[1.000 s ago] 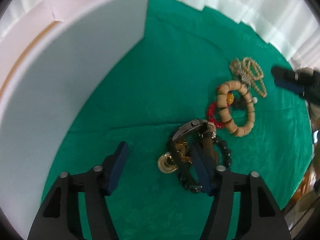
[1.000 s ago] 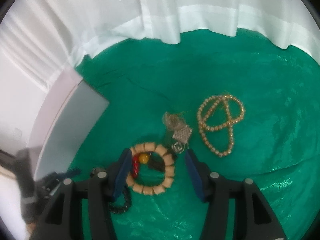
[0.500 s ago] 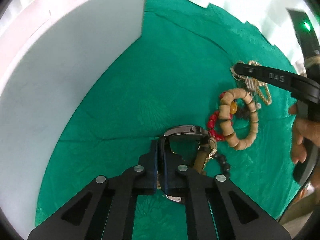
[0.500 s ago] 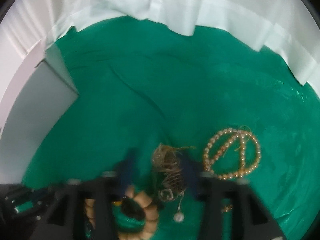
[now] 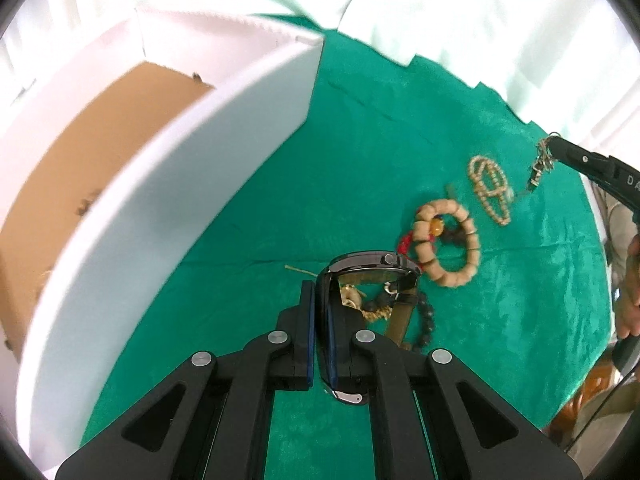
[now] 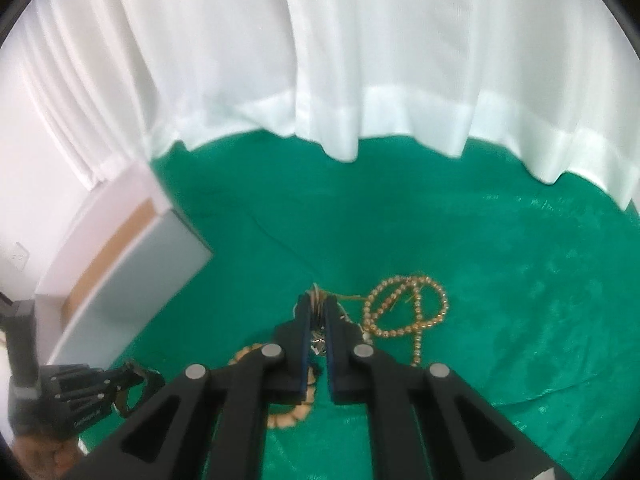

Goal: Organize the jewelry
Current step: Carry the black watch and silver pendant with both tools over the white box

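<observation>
My left gripper [image 5: 320, 304] is shut on the strap of a dark wristwatch [image 5: 372, 266] and holds it lifted above the green cloth [image 5: 280, 208]. My right gripper [image 6: 318, 308] is shut on a silver chain necklace [image 6: 318, 338], which also shows hanging from it in the left wrist view [image 5: 540, 164]. A wooden bead bracelet [image 5: 448, 244], a gold pearl strand [image 5: 490, 188], red beads [image 5: 405, 243] and black beads [image 5: 426, 320] lie on the cloth. An open white box [image 5: 180, 184] with a brown floor stands at the left.
White curtains [image 6: 360, 60] hang along the cloth's far edge. The white box also shows at the left of the right wrist view [image 6: 132, 264]. A small gold piece [image 5: 352, 296] lies under the watch.
My left gripper closed on the watch strap and lifted it toward the box. My right gripper closed on the silver chain and raised it off the cloth.
</observation>
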Action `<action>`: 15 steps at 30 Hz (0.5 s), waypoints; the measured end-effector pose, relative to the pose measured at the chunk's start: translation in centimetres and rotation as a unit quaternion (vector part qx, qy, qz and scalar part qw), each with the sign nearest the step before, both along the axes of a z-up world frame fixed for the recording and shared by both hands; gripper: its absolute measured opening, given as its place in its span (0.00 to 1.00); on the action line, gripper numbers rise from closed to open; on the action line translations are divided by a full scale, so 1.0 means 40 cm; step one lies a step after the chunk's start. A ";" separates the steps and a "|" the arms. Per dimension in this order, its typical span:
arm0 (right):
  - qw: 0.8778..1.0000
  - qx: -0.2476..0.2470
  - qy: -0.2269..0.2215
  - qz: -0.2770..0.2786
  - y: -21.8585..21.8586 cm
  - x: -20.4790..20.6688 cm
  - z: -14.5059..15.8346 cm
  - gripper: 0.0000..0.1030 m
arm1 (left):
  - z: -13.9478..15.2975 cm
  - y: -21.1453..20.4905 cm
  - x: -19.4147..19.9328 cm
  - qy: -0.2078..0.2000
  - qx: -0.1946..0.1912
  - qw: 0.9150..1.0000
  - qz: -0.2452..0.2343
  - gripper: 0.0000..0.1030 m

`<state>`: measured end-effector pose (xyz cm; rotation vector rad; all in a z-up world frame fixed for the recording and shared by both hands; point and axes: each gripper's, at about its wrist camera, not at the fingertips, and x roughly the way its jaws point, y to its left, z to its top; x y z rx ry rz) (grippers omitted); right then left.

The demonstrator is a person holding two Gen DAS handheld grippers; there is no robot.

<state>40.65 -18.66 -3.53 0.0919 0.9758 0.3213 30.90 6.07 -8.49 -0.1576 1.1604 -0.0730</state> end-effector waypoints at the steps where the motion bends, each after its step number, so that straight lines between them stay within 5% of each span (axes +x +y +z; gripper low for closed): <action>1: 1.000 0.002 -0.001 0.005 0.005 -0.015 0.012 0.06 | 0.013 0.001 -0.009 -0.005 0.001 1.000 0.001 0.03; 10: 0.996 0.037 -0.025 0.076 0.118 -0.119 0.151 0.06 | 0.184 0.084 -0.112 -0.073 -0.002 0.997 0.036 0.03; 15: 0.987 0.069 -0.046 0.134 0.264 -0.157 0.229 0.06 | 0.263 0.214 -0.168 -0.103 0.032 0.991 0.082 0.03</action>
